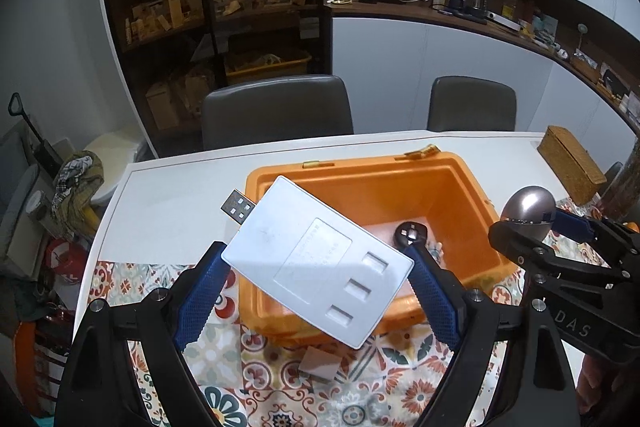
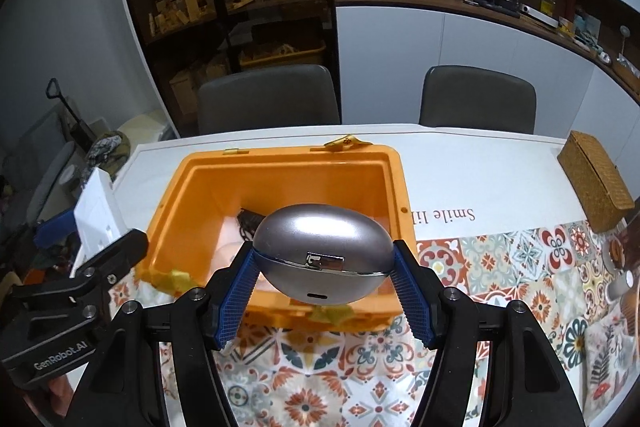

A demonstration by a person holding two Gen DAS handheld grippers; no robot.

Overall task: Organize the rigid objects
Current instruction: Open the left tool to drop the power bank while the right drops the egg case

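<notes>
My left gripper is shut on a flat white USB adapter card with a USB plug at its far left corner, held tilted above the near left rim of the open orange box. My right gripper is shut on a grey egg-shaped case, held over the box's near rim. The case and right gripper also show in the left wrist view at the right. A black round object lies inside the box. The white card also shows in the right wrist view at the left.
A small grey block lies on the patterned mat in front of the box. A woven basket stands at the table's right. Two grey chairs stand behind the white table. Clutter sits on the floor at left.
</notes>
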